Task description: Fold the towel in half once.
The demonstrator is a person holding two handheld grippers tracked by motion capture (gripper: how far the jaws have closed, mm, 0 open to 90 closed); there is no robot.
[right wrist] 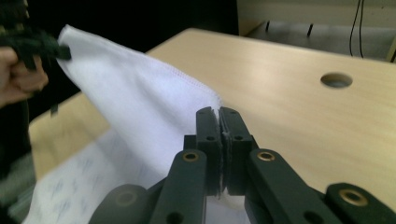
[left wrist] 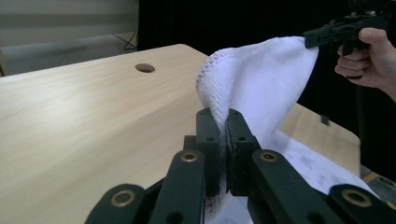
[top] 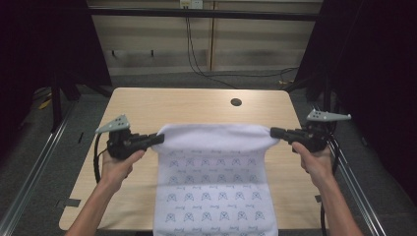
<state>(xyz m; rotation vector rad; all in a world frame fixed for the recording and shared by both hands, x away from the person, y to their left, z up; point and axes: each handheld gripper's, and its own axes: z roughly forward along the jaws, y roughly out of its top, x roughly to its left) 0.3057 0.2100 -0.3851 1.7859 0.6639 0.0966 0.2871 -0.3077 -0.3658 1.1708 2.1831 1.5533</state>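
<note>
From the high view I have both forearms coming in from the bottom edge, spread wide, each hand wrapped around its tool with the jaws pointing inward toward the other. My left gripper (top: 158, 138) sits over the left part of the table (top: 147, 105), level, its grey plate tipped up on top; my right gripper (top: 274, 132) mirrors it over the right part, near the table's edge. Between them hangs the towel (top: 214, 172), white, printed with small blue marks on the side facing me. Its top fold is stretched across from one gripper to the other and lifted clear of the wood, while the rest drapes down over the table's near part and past its front edge. In the left gripper view my jaws are pressed together on a corner of the towel (left wrist: 261, 88), the cloth rising out from between them and running across to the other gripper farther off. In the right gripper view the jaws are likewise pinched tight on the opposite corner of the towel (right wrist: 140, 107), the hemmed edge leading away toward my other hand. A round hole (top: 236, 102) lies in the table beyond the towel, well apart from it.
</note>
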